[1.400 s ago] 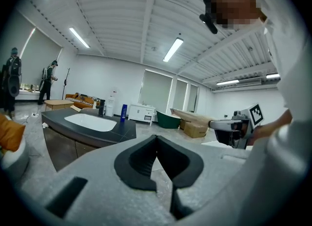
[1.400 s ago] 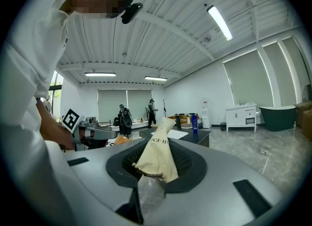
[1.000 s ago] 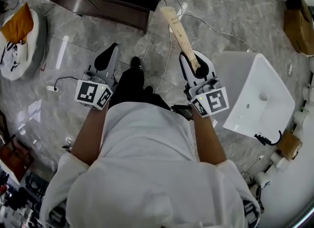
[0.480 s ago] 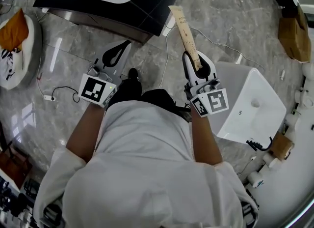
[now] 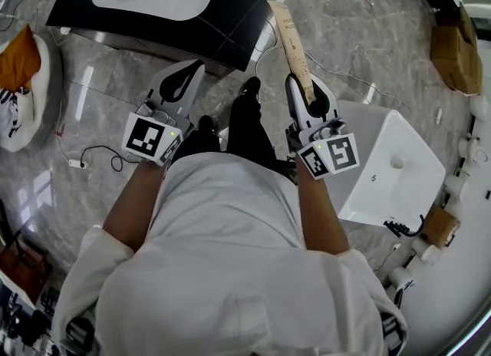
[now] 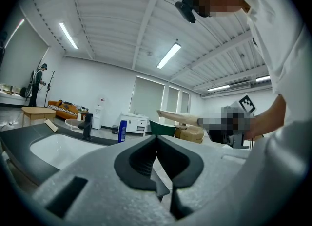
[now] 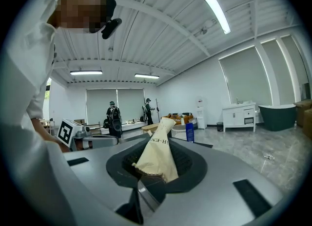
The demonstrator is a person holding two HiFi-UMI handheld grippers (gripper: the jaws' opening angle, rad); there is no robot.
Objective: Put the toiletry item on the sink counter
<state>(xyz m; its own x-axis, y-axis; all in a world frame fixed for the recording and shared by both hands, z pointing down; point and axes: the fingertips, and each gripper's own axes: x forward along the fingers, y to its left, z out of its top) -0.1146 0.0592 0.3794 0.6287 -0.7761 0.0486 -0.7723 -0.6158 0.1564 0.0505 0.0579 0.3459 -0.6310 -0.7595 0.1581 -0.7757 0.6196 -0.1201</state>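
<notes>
The right gripper [image 5: 307, 86] pinches the near end of a long cream toiletry tube [image 5: 289, 40], which juts forward past its jaws. The left gripper [image 5: 190, 69], pressed together and empty, points at the black sink counter [image 5: 238, 9] just ahead

Only one print can be partly read: dark letters "H-EN" run lengthwise on the cream toiletry tube [image 7: 157, 153], at the lower centre of the right gripper view. In the head view its print is too small to read.
</notes>
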